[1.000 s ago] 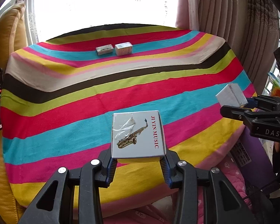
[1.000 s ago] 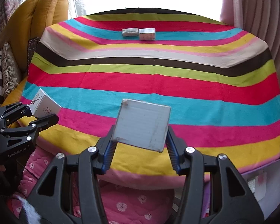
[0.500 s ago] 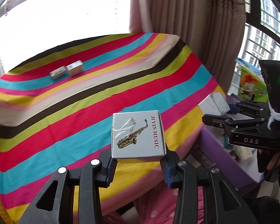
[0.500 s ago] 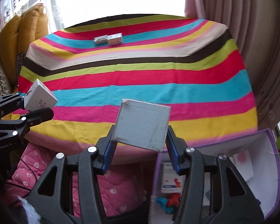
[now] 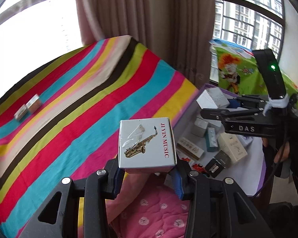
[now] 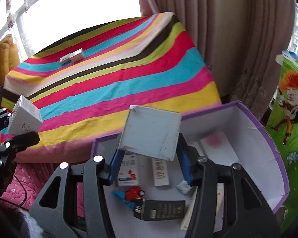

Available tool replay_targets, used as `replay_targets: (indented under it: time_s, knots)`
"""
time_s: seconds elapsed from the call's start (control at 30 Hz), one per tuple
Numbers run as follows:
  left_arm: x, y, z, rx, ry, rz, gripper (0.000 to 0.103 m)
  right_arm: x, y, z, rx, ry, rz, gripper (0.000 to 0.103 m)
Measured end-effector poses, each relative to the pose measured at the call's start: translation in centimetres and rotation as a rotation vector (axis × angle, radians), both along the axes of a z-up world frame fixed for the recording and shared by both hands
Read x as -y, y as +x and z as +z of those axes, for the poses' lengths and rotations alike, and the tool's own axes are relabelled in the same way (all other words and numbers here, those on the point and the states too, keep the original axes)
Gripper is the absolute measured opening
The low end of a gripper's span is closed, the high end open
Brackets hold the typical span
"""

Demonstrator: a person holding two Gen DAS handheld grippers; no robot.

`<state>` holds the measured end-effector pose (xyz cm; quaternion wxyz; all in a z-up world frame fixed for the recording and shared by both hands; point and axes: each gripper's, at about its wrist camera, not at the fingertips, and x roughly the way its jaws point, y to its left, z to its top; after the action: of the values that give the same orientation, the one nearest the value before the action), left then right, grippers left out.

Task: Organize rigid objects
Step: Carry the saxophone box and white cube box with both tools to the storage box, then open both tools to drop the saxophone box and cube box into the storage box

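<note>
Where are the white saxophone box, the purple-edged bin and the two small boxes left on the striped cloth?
White cardboard saxophone box [image 5: 147, 142]: left wrist view, printed top face.
Purple-edged white bin [image 6: 268, 138]: right wrist view, far wall.
Two small silvery boxes [image 5: 27, 108]: left wrist view, where the pair meets, on the striped cloth [image 5: 79, 103].

"JI YIN MUSIC" in red — on the white saxophone box [image 5: 147, 142]; "DAS" — on the right claw [image 5: 218, 107].
</note>
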<state>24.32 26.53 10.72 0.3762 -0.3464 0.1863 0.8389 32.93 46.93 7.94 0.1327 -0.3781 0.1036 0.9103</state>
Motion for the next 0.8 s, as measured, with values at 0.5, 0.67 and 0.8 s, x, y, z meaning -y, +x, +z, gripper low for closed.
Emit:
replay_targets:
  time_s: [0.5, 0.67, 0.8]
  knots:
    - [-10.0, 5.6, -2.1, 0.065, -0.04, -0.342, 0.042, -8.1, 6.9, 0.4, 0.041, 0.056, -0.245, 0.055]
    - [-11.8, 7.8, -2.2, 0.058, -0.002, -0.475, 0.044, -9.1, 7.7, 0.6, 0.061, 0.077, -0.288, 0.055]
    - [-12.5, 10.3, -2.5, 0.037, -0.014, -0.6, 0.062, -9.9, 7.9, 1.1, 0.072, 0.094, -0.341, 0.066]
